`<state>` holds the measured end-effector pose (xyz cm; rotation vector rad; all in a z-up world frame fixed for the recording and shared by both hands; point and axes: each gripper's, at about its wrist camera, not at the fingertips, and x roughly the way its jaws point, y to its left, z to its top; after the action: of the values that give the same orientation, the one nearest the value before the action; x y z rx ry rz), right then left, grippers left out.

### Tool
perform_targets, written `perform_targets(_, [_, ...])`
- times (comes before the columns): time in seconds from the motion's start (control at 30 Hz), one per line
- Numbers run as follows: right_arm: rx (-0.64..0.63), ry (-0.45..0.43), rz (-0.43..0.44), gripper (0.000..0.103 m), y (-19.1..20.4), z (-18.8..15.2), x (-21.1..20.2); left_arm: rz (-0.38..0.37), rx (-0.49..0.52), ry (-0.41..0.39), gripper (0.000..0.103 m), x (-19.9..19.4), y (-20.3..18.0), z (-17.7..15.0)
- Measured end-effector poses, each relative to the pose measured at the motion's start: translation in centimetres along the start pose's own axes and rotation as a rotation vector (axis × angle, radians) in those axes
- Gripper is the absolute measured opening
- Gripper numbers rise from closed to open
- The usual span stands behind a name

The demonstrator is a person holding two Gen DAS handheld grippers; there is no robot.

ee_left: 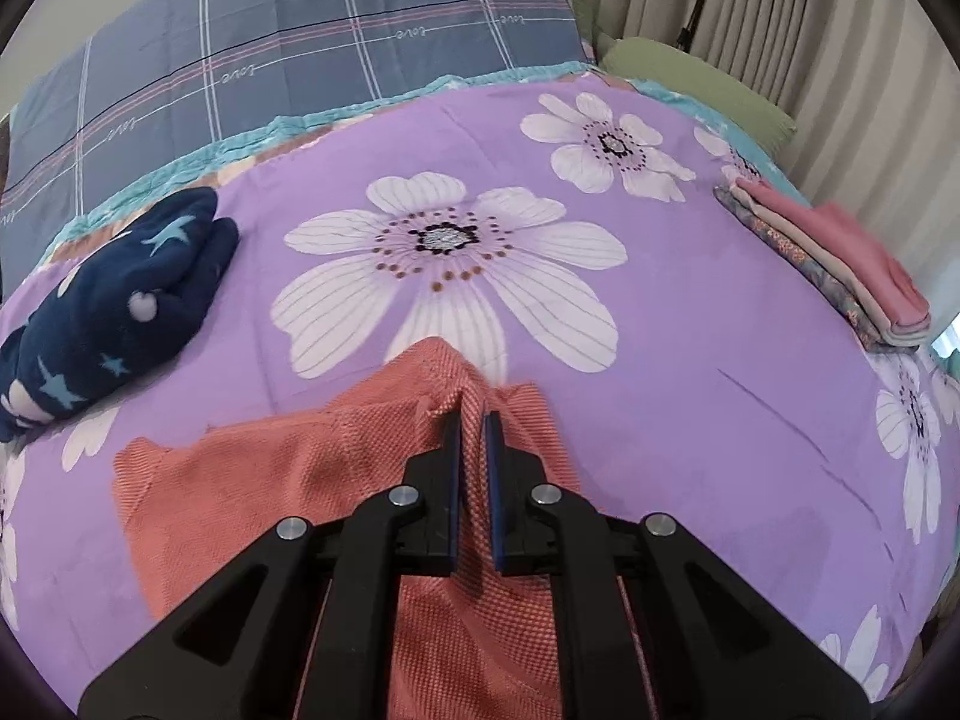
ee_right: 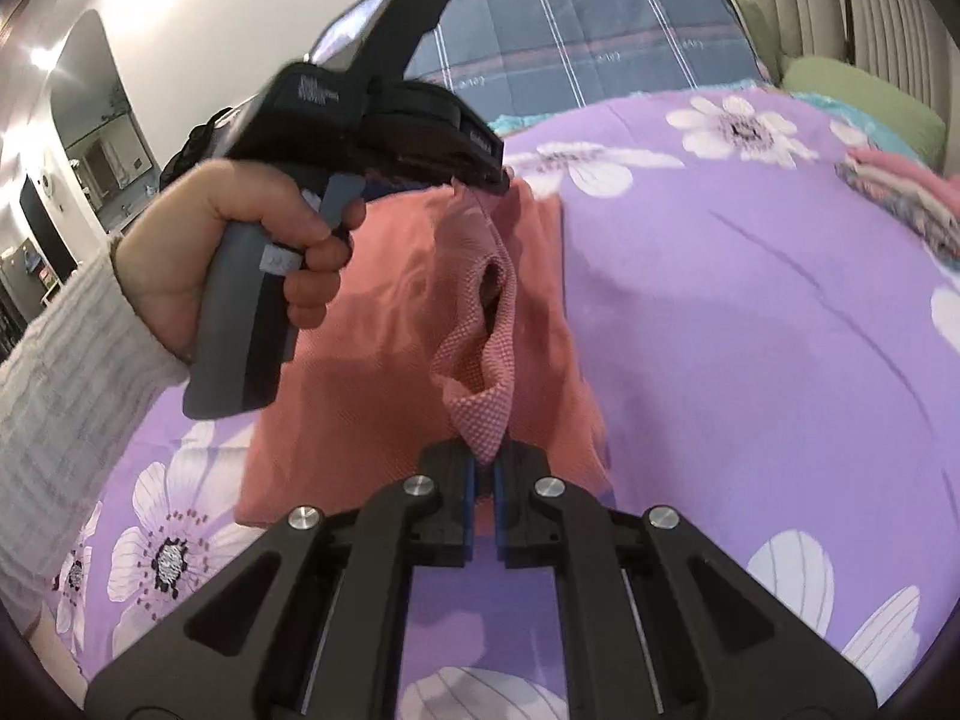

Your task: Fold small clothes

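Coral knit cloth pinched by both of my grippers.

My left gripper [ee_left: 474, 420] is nearly closed on a raised ridge of the coral garment [ee_left: 252, 498] at lower centre; my right gripper [ee_right: 485, 468] clamps a hanging fold of it. The garment lies on the purple floral sheet [ee_left: 690, 372]; a navy star-print garment [ee_left: 120, 300] sits at left, a folded stack [ee_left: 840, 264] at right.
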<state>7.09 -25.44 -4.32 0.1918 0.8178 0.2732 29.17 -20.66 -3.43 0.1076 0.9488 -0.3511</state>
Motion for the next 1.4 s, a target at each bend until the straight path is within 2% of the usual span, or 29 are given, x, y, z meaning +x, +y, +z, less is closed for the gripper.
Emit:
perform_targets(0.17, [0.016, -0.008, 0.034, 0.004, -0.1, -0.1, -0.3, -0.001, 0.024, -0.021, 0.004, -0.5, -0.8, 0.7])
perform_targets(0.27, [0.046, 0.018, 0.044, 0.004, -0.7, 0.0, 0.2, -0.020, 0.046, -0.046, 0.006, -1.3, -1.2, 0.7])
perform_targets(0.37, [0.126, 0.078, 0.080, 0.005, -2.2, -0.2, 1.4, -0.020, 0.037, -0.085, 0.038, -3.4, -0.7, -0.1])
perform_targets(0.43, [0.156, 0.094, 0.111, 0.006, -2.9, -0.5, 1.6, -0.021, 0.054, -0.139, 0.044, -5.9, 0.1, -1.7])
perform_targets(0.5, [0.163, 0.086, 0.138, 0.009, -3.0, -0.5, 1.5, -0.016, 0.060, -0.168, 0.055, -7.8, 1.2, -3.6])
perform_targets(0.53, [0.161, 0.086, 0.144, 0.010, -2.9, -0.5, 1.5, -0.007, 0.053, -0.181, 0.056, -9.0, 2.1, -5.2])
perform_targets(0.67, [0.167, 0.097, 0.194, 0.037, -2.6, -0.2, 1.7, -0.019, 0.015, -0.165, 0.061, -11.5, 4.5, -11.7])
perform_targets(0.7, [0.162, 0.099, 0.185, 0.038, -2.3, 0.0, 1.7, -0.018, 0.011, -0.157, 0.061, -11.7, 4.6, -12.6])
perform_targets(0.73, [0.150, 0.099, 0.161, 0.038, -2.0, 0.1, 1.7, -0.005, 0.010, -0.147, 0.062, -12.0, 4.8, -14.3])
perform_targets(0.77, [0.138, 0.101, 0.122, 0.030, -1.8, 0.3, 1.8, 0.012, 0.016, -0.140, 0.063, -12.1, 4.8, -15.6])
perform_targets(0.8, [0.135, 0.094, 0.091, 0.004, -1.8, 0.4, 1.5, 0.025, 0.021, -0.134, 0.064, -12.1, 4.8, -16.5])
perform_targets(0.9, [0.166, 0.020, 0.130, 0.004, -1.9, 0.9, -0.6, 0.037, 0.033, -0.100, 0.065, -11.8, 4.7, -19.1])
perform_targets(0.97, [0.142, 0.000, 0.099, 0.004, -1.6, 1.1, -1.6, 0.021, 0.028, -0.083, 0.065, -11.4, 4.9, -20.1])
perform_targets(1.03, [0.131, 0.041, 0.064, 0.004, -1.9, 0.8, -0.7, 0.021, 0.012, -0.057, 0.065, -10.4, 5.2, -20.5])
perform_targets(1.1, [0.158, 0.123, 0.036, 0.006, -3.0, 0.2, 1.5, 0.031, 0.008, -0.046, 0.065, -9.6, 5.4, -20.6])
perform_targets(1.17, [0.191, 0.119, 0.064, 0.006, -3.7, -0.2, 1.5, 0.032, 0.003, -0.041, 0.065, -9.3, 5.4, -20.7])
perform_targets(1.23, [0.181, 0.090, 0.064, 0.012, -3.4, 0.4, 0.4, 0.040, 0.010, -0.050, 0.065, -9.7, 5.4, -20.7])
perform_targets(1.27, [0.156, 0.055, 0.042, 0.015, -3.0, 0.7, -0.5, 0.040, 0.012, -0.059, 0.064, -10.0, 5.4, -20.6])
perform_targets(1.33, [0.082, -0.001, 0.014, 0.018, -1.9, 1.3, -1.7, 0.000, -0.009, -0.106, 0.029, -11.2, 5.7, -19.9])
perform_targets(1.37, [0.054, -0.019, 0.015, 0.016, -1.3, 1.5, -2.0, -0.030, -0.022, -0.120, 0.007, -11.6, 5.7, -19.4])
perform_targets(1.4, [0.012, -0.040, 0.036, 0.012, -0.4, 1.9, -2.2, -0.053, -0.037, -0.134, 0.002, -11.9, 5.7, -18.8])
